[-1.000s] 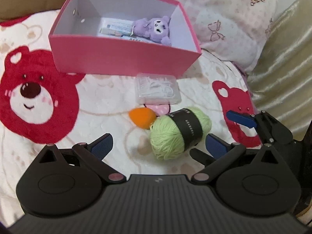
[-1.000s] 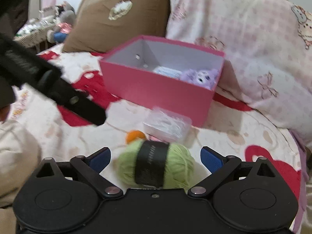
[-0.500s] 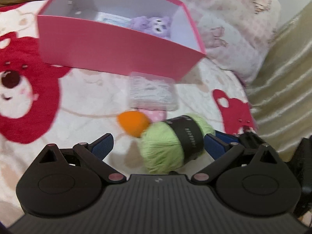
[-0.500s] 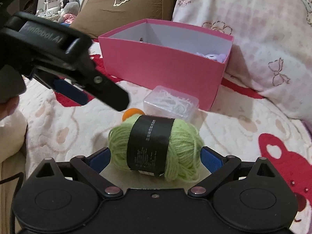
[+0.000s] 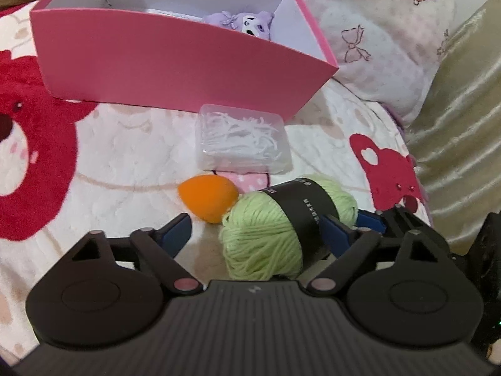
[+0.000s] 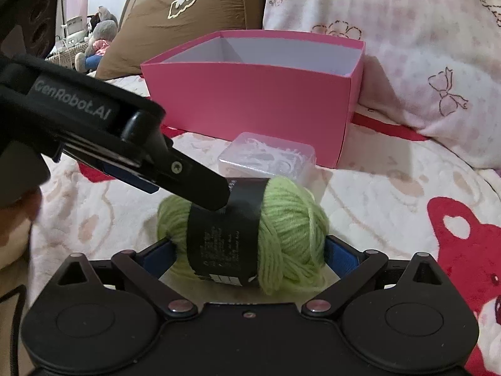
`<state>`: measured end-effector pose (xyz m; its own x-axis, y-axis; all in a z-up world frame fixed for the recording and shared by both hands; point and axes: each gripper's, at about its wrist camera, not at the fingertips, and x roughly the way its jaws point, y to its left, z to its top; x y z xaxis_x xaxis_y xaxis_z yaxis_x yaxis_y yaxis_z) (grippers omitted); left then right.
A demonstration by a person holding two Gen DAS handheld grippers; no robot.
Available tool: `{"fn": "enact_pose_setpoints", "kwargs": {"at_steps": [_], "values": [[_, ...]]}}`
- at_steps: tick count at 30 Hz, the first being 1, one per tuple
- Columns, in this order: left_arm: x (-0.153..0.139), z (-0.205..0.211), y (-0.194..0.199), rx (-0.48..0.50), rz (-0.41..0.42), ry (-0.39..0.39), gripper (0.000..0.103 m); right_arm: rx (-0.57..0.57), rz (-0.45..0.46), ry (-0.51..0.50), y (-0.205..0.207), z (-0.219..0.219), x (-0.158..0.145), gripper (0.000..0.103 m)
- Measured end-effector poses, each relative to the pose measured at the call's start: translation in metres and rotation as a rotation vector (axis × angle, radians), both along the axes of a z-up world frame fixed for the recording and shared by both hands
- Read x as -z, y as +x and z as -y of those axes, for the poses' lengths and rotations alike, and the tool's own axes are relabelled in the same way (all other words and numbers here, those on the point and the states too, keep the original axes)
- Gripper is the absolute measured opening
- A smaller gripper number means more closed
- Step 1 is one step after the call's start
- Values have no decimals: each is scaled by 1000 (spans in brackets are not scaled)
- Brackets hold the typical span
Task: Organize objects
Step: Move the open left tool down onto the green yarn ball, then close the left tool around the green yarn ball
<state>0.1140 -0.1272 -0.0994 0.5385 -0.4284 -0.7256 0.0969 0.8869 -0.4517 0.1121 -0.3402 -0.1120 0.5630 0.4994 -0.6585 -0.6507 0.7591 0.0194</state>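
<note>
Soft even light; fisheye-warped edges

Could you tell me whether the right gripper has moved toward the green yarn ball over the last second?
Yes. The right gripper has advanced; its blue pads now flank the green yarn ball, and the pink cardboard box looms closer.

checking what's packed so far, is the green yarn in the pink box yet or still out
Out. The green yarn lies on the blanket in front of the pink box, between the right hand-held gripper's fingers.

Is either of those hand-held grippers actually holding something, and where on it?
Neither has closed: the green yarn ball lies between the right hand-held gripper fingers; the left hand-held gripper is open.
</note>
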Motion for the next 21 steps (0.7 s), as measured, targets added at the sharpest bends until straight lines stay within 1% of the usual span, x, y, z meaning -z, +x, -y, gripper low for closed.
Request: {"fn": "enact_pose_setpoints", "kwargs": {"at_steps": [1, 3, 4, 6, 9, 13, 15, 19, 21], "values": [[1, 0, 0, 2, 2, -18, 77, 4, -1, 9, 1, 1, 1, 101], [6, 1, 1, 14, -11, -71, 70, 17, -6, 37, 1, 2, 1, 100], [9, 2, 1, 11, -25, -88, 70, 21, -10, 44, 1, 2, 2, 100], [15, 3, 1, -7, -39, -99, 69, 32, -18, 44, 1, 1, 3, 97], [16, 5, -2, -17, -3, -105, 65, 79, -58, 74, 3, 2, 3, 94], [14, 6, -2, -10, 3, -105, 59, 131, -76, 96, 3, 0, 2, 91], [11, 7, -2, 14, 7, -90, 58, 154, -77, 91, 0, -4, 2, 91], [3, 4, -7, 50, 6, -79, 57, 170, -41, 56, -12, -14, -2, 91], [-1, 5, -10, 62, 5, -60, 57, 183, -56, 80, -15, -12, -5, 91]]}}
